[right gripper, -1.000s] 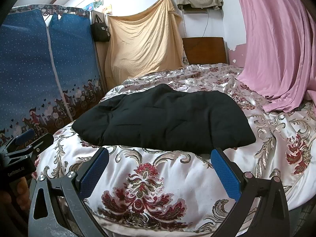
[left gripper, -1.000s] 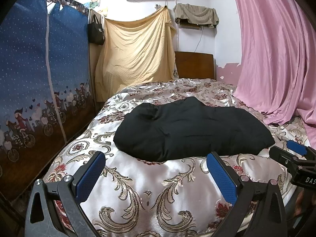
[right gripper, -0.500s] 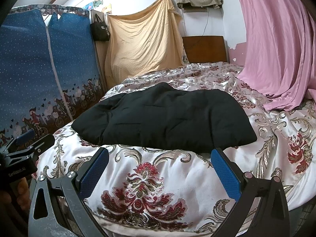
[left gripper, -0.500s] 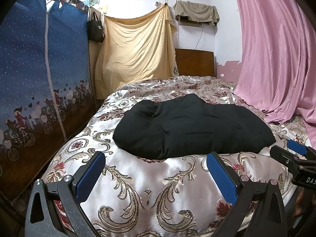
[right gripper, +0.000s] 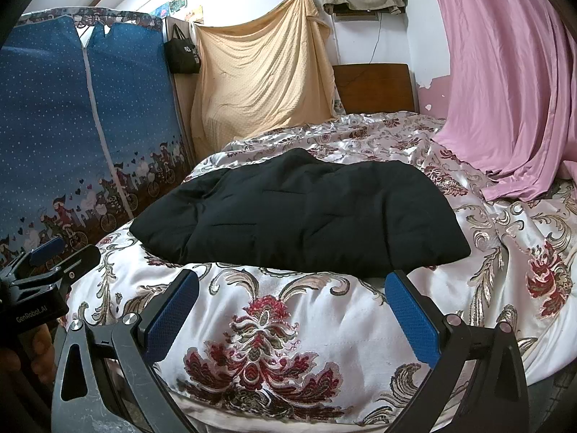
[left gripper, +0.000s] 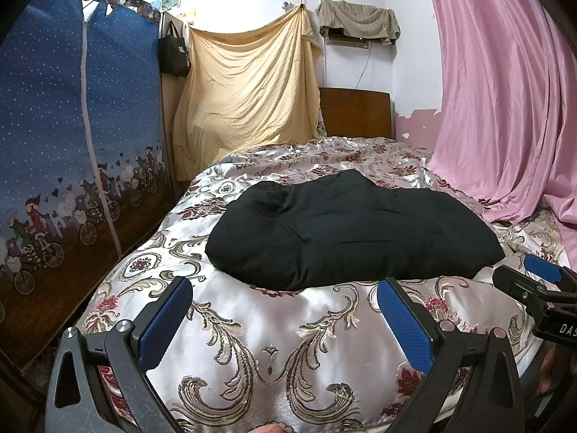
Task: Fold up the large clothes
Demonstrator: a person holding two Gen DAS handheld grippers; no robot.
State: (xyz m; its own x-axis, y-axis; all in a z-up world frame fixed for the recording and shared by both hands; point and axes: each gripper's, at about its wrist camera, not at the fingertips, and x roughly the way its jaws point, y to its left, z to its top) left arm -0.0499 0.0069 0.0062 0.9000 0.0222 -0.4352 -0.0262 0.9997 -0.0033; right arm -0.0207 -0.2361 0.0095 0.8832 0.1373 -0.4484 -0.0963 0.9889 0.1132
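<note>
A black padded garment (left gripper: 353, 231) lies folded in a thick bundle on the bed's patterned satin cover (left gripper: 274, 328); it also shows in the right wrist view (right gripper: 303, 213). My left gripper (left gripper: 285, 310) is open and empty, held over the foot of the bed, short of the garment's near edge. My right gripper (right gripper: 292, 303) is open and empty, likewise just short of the near edge. Each gripper shows at the edge of the other's view: the right one (left gripper: 541, 281) and the left one (right gripper: 50, 263).
A blue fabric wardrobe (left gripper: 72, 137) stands along the left of the bed. A yellow sheet (left gripper: 245, 97) hangs at the back beside a wooden headboard (left gripper: 355, 112). A pink curtain (left gripper: 505, 101) drapes onto the bed's right side.
Both grippers have lifted and tilted slightly, so the bed and garment sit a little lower in view. The garment has not moved. Both jaws stay open.
</note>
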